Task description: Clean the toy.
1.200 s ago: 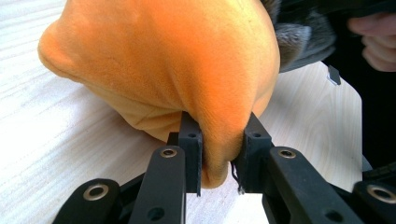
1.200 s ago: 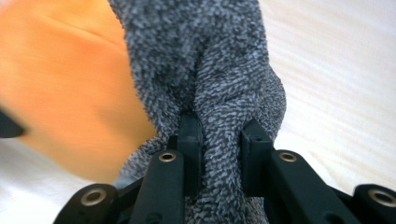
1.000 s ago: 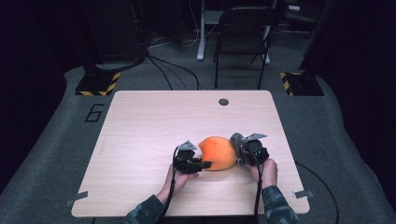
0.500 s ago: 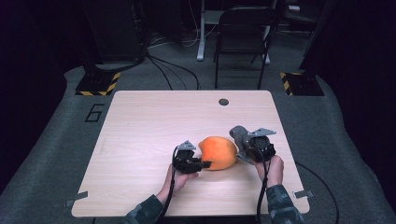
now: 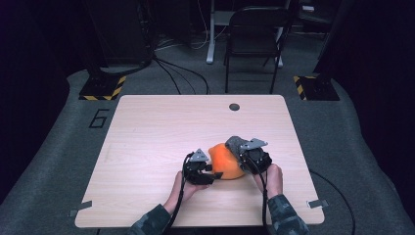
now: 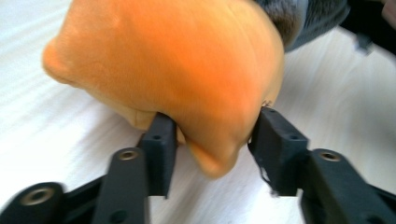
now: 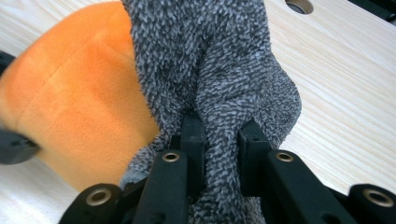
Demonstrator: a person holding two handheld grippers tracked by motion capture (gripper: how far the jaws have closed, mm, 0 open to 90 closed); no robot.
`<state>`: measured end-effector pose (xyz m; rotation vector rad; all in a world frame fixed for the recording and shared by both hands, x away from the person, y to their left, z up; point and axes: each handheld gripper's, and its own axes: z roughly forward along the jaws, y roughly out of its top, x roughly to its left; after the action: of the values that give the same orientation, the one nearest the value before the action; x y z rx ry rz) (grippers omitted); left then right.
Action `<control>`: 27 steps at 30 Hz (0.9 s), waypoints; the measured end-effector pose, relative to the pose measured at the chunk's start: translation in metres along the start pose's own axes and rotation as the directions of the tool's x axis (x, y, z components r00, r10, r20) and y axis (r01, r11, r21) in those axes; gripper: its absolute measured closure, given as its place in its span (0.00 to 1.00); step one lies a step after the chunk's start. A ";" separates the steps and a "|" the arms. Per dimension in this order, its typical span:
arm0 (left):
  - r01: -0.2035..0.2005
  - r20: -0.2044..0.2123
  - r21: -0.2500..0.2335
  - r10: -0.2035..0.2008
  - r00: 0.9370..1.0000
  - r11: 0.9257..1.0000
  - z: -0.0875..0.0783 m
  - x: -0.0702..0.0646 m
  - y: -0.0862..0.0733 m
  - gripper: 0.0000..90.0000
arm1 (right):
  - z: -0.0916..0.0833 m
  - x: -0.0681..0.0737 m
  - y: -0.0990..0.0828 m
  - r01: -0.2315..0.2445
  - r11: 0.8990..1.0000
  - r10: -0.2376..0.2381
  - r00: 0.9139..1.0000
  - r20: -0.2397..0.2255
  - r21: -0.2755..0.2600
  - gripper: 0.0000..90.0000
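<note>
**Orange plush and grey fuzzy cloth, held between two grippers**

High view. The orange plush [image 5: 226, 160] is seen resting on the table [image 5: 147, 147], well short of the round hole [image 5: 234, 106] and nearer the person's edge. The left gripper [image 5: 211, 171] is set against the plush's left side; the right gripper [image 5: 244, 157] is set against its right side, with the grey fuzzy cloth [image 5: 234, 143] draped over the plush's upper right. Both are equally close. Open tabletop is noted left of and beyond the plush; less room is left toward the near edge.

Left gripper view. The plush [image 6: 173, 70] is found directly ahead, its long axis running across the jaws. The jaws have just been opening; a lower fold is between them, and the pads seem barely in contact.

Right gripper view. The jaws of the right gripper [image 7: 220, 149] are closed narrowly on a gathered fold of the cloth [image 7: 210, 70], which lies over the plush [image 7: 70, 121]. Bare table is seen on the cloth's far side.
</note>
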<state>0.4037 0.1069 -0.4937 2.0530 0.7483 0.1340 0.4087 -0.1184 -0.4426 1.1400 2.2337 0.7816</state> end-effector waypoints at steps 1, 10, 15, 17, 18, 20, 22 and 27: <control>-0.033 -0.010 -0.001 0.033 0.999 0.999 -0.001 -0.001 -0.001 0.52 | 0.001 -0.002 0.000 0.004 1.000 -0.004 1.000 -0.007 -0.002 0.85; -0.289 -0.107 0.001 0.287 0.952 0.957 -0.011 -0.009 -0.002 0.28 | 0.003 -0.004 0.001 -0.006 1.000 0.006 1.000 -0.025 0.003 0.85; -0.440 -0.137 0.050 0.442 0.886 0.897 -0.003 -0.013 -0.006 0.24 | 0.003 -0.005 0.001 -0.015 1.000 0.015 0.999 -0.029 0.002 0.85; -0.460 -0.134 0.057 0.463 0.876 0.886 0.001 -0.012 -0.007 0.23 | 0.003 -0.006 0.002 -0.014 1.000 0.015 0.999 -0.032 0.003 0.85; -0.473 -0.140 0.056 0.476 0.868 0.879 0.002 -0.011 -0.008 0.22 | 0.004 -0.006 0.002 -0.012 1.000 0.013 0.999 -0.035 0.004 0.85; -0.494 -0.148 0.057 0.497 0.855 0.867 0.003 -0.009 -0.009 0.23 | 0.004 -0.006 0.002 -0.023 1.000 0.023 0.999 -0.035 0.004 0.85; -0.515 -0.170 0.044 0.515 0.840 0.856 0.004 -0.008 -0.011 0.26 | 0.003 -0.006 0.002 -0.023 1.000 0.023 0.999 -0.033 0.006 0.85; -0.598 -0.222 0.031 0.589 0.777 0.801 0.009 -0.008 -0.015 0.37 | 0.004 -0.008 0.001 -0.033 0.999 0.033 0.998 -0.044 0.005 0.85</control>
<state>0.3933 0.1017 -0.5097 2.1918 0.1868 0.7455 0.4162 -0.1231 -0.4431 1.1748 2.2589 0.8235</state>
